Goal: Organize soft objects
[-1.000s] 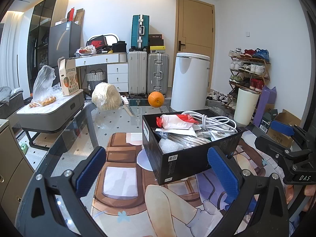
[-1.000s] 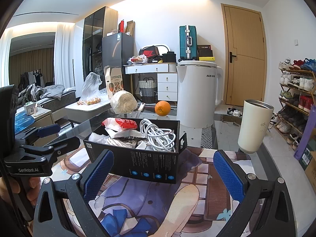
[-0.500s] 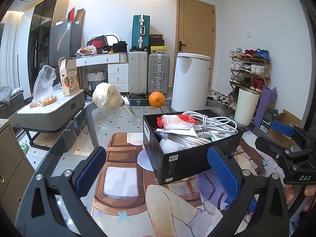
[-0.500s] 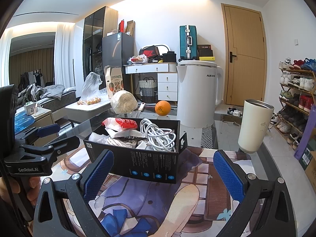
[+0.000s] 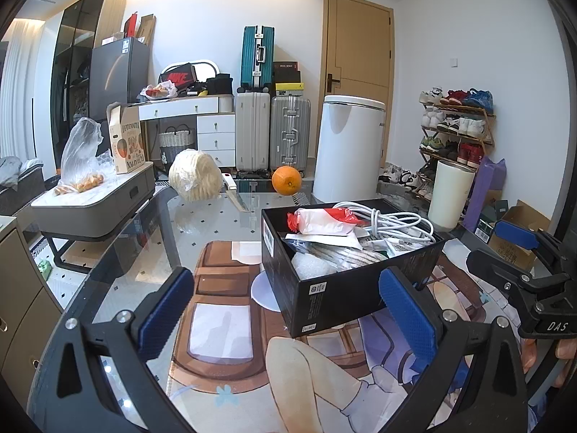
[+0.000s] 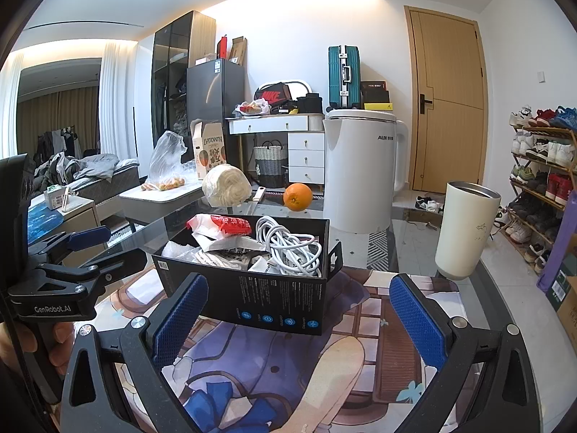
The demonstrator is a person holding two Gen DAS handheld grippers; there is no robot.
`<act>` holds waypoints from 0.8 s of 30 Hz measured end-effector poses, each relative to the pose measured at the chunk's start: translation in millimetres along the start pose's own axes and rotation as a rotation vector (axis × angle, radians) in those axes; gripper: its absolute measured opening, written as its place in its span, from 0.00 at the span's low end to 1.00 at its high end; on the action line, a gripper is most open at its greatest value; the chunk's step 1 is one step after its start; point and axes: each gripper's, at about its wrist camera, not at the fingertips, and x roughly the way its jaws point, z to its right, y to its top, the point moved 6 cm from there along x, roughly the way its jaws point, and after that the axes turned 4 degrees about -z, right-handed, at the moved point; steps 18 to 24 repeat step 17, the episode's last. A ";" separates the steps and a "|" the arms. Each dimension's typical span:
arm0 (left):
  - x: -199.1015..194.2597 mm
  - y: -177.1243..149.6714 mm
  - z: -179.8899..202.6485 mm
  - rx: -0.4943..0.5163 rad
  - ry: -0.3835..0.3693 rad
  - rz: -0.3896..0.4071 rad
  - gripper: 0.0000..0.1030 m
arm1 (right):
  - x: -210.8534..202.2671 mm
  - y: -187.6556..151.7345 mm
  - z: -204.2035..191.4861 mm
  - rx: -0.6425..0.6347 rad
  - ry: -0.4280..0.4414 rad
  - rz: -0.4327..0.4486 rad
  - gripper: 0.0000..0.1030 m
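Note:
A black cardboard box (image 5: 346,288) (image 6: 274,303) stands on a printed mat on the glass table. It holds a red-and-white plastic bag (image 5: 321,220) (image 6: 220,227), a coiled white cable (image 5: 393,222) (image 6: 292,245), bubble wrap (image 5: 312,265) and paper packets. My left gripper (image 5: 285,314) is open, low over the mat, with the box's near corner between its blue pads. My right gripper (image 6: 299,321) is open too, just in front of the box's long side. Neither holds anything. Each gripper also shows at the edge of the other's view.
Behind the box lie a wrapped pale bundle (image 5: 196,180) (image 6: 225,186), a knife (image 5: 234,195) and an orange (image 5: 286,179) (image 6: 297,196). A cream tumbler (image 5: 450,195) (image 6: 465,231) stands at the right. A white bin (image 6: 357,169), suitcases, a shoe rack and a side table are beyond.

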 end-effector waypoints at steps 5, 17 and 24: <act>2.8 -0.4 -1.8 -0.010 -0.002 -0.011 1.00 | 0.0 -0.1 -0.3 0.000 0.002 0.001 0.99; 3.3 -0.8 -0.4 0.001 0.012 -0.004 1.00 | -0.1 -0.2 -0.4 0.001 0.002 -0.001 0.99; 3.3 -0.8 -0.4 0.001 0.012 -0.004 1.00 | -0.1 -0.2 -0.4 0.001 0.002 -0.001 0.99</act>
